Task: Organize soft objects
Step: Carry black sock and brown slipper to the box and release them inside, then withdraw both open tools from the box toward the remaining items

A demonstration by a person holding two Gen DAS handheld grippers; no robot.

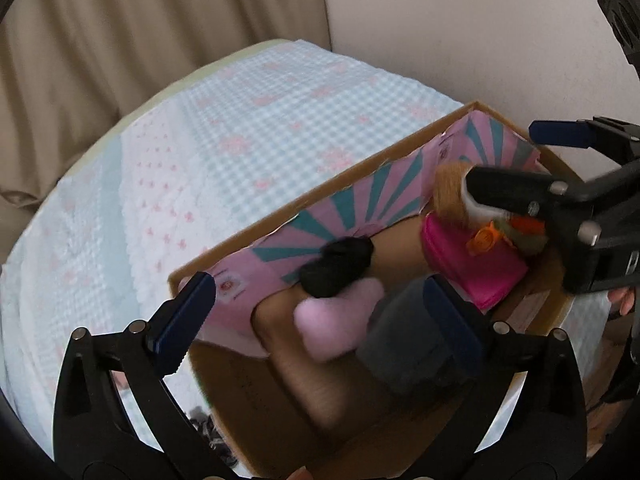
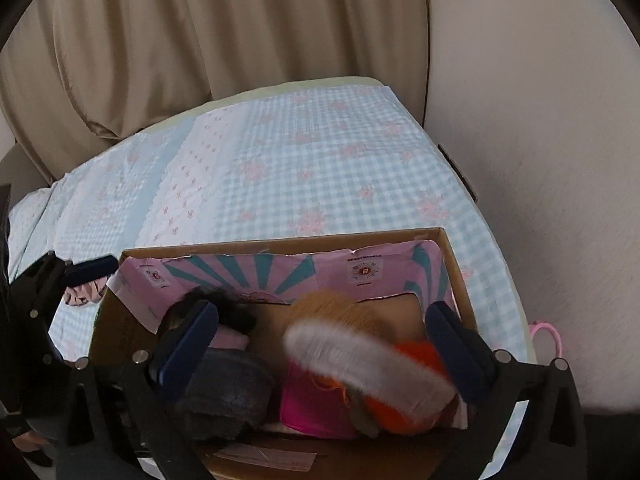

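A cardboard box (image 1: 320, 194) with a pink and teal lining stands on the bed; it also shows in the right wrist view (image 2: 280, 245). Inside lie a black soft item (image 1: 336, 266), a light pink plush (image 1: 340, 320), a dark grey soft item (image 1: 404, 336), a magenta item (image 1: 472, 272) and a tan, white and orange plush toy (image 2: 360, 344), blurred. My left gripper (image 1: 320, 312) is open and empty over the box. My right gripper (image 2: 322, 344) is open above the plush toy; I cannot tell whether its fingers touch the toy.
The bed has a blue and pink checked cover (image 2: 300, 168). A beige curtain (image 2: 200, 40) hangs behind and a white wall (image 2: 540, 120) runs on the right. A pink frilly item (image 2: 82, 294) lies left of the box. A pink ring (image 2: 546, 334) shows at the bed's right edge.
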